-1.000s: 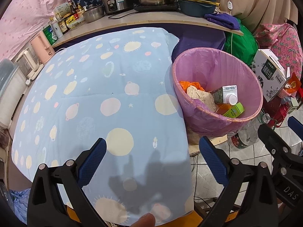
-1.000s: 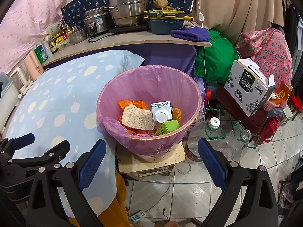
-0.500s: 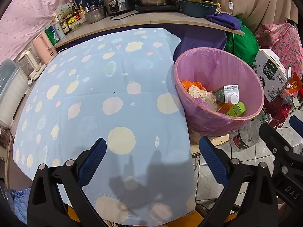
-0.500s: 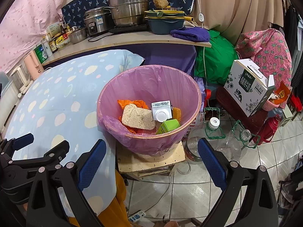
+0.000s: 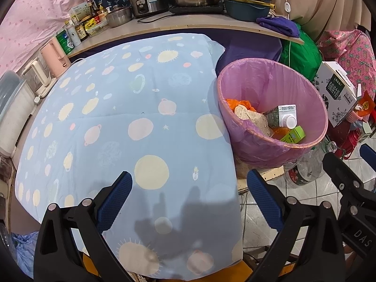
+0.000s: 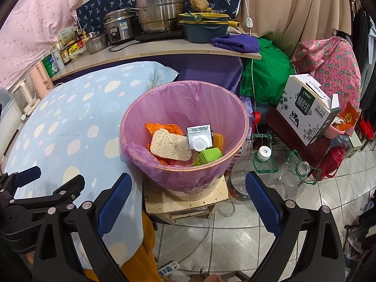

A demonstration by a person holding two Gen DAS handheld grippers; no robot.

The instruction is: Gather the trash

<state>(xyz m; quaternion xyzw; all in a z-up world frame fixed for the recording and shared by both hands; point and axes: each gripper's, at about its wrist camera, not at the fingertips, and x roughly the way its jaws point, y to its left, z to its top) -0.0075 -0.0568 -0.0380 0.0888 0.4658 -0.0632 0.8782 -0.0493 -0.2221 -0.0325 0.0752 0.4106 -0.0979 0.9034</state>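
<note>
A bin lined with a pink bag point(image 5: 277, 82) point(image 6: 183, 98) stands on a low wooden board right of the table. Inside lie a slice of bread point(image 6: 170, 144), a carton with a white cap point(image 6: 199, 138), a green box point(image 6: 208, 156) and an orange wrapper point(image 6: 162, 128). My left gripper point(image 5: 188, 197) is open and empty above the front of the blue patterned tablecloth point(image 5: 122, 122). My right gripper point(image 6: 186, 197) is open and empty in front of the bin, above the floor.
A shelf at the back holds pots point(image 6: 159, 14), a rice cooker and bottles. Clear plastic bottles point(image 6: 260, 164) lie on the tiled floor right of the bin. A white milk box point(image 6: 305, 110) and a red flask stand further right.
The left wrist view has shifted slightly, so the bin and table sit a little lower and further right. The right gripper has barely moved. Both grippers stay open.
</note>
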